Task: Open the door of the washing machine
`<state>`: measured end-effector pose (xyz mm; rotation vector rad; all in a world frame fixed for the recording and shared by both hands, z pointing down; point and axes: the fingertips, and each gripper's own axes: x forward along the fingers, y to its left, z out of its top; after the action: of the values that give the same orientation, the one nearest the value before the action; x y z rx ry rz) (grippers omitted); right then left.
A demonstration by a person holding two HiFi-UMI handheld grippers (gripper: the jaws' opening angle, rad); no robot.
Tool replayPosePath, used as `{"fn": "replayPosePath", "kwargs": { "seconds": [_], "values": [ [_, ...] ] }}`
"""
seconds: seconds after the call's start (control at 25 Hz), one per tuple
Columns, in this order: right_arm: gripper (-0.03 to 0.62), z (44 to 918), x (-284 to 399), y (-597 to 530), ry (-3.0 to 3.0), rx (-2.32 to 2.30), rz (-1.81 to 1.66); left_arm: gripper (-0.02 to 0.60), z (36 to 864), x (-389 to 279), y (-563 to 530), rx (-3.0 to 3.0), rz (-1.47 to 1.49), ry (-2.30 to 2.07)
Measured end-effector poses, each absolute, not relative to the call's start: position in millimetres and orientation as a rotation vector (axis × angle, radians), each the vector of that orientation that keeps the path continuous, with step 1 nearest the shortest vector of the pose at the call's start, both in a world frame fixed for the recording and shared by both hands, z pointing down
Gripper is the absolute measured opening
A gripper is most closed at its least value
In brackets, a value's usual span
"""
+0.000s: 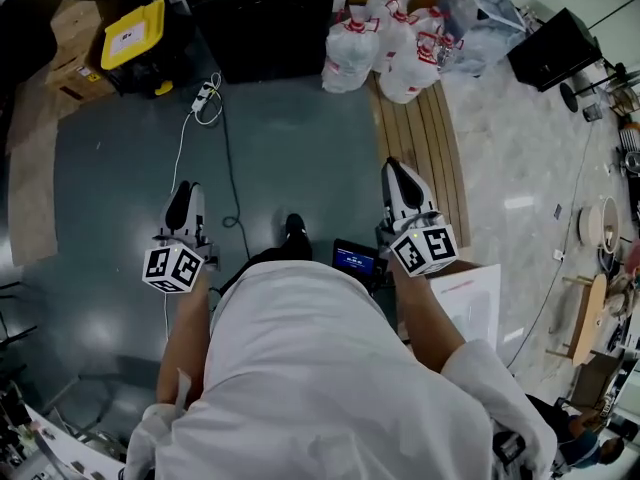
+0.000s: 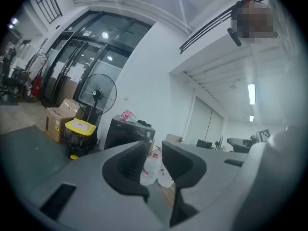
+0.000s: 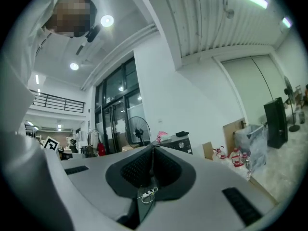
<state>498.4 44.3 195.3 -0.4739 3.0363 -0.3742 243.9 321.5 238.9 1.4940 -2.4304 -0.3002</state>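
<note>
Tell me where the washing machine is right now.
In the head view the dark washing machine stands at top centre, between the yellow-lidded bin on its left and the white bags on its right.

The washing machine (image 1: 262, 28) is running off the head view's top edge, and its front is showing too dark there for a door to be told. In the left gripper view the left gripper (image 2: 154, 148) is covering the machine's lower front with its jaws. In the right gripper view the right gripper (image 3: 152, 153) is hiding all but its upper strip. The person's white shirt (image 1: 320, 368) is covering part of a small blue screen (image 1: 355, 260), whose print is showing too small to read.
</note>
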Motion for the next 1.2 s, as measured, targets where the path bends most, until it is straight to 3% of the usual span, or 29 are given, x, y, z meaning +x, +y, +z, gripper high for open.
{"fn": "replayPosePath", "kwargs": {
  "seconds": [0.36,0.6,0.96,1.2],
  "values": [
    [0.035,183.4,383.8,-8.8,3.106,-0.424,-0.265,0.115,227.5,132.0,248.0,1.548,-0.346,-2.454],
    [0.034,183.4,328.5,-23.6,3.174,-0.372,-0.178,0.115,241.9,94.4,225.6,1.572,-0.206,-2.489],
    [0.034,186.9,251.2,-48.3,3.243,-0.251,-0.171,0.114,273.4,42.6,214.9,1.474,-0.261,-2.469],
    [0.034,217.9,159.4,-78.7,3.239,-0.151,-0.243,0.114,284.9,-20.2,203.4,1.411,-0.232,-2.498]
  ]
}}
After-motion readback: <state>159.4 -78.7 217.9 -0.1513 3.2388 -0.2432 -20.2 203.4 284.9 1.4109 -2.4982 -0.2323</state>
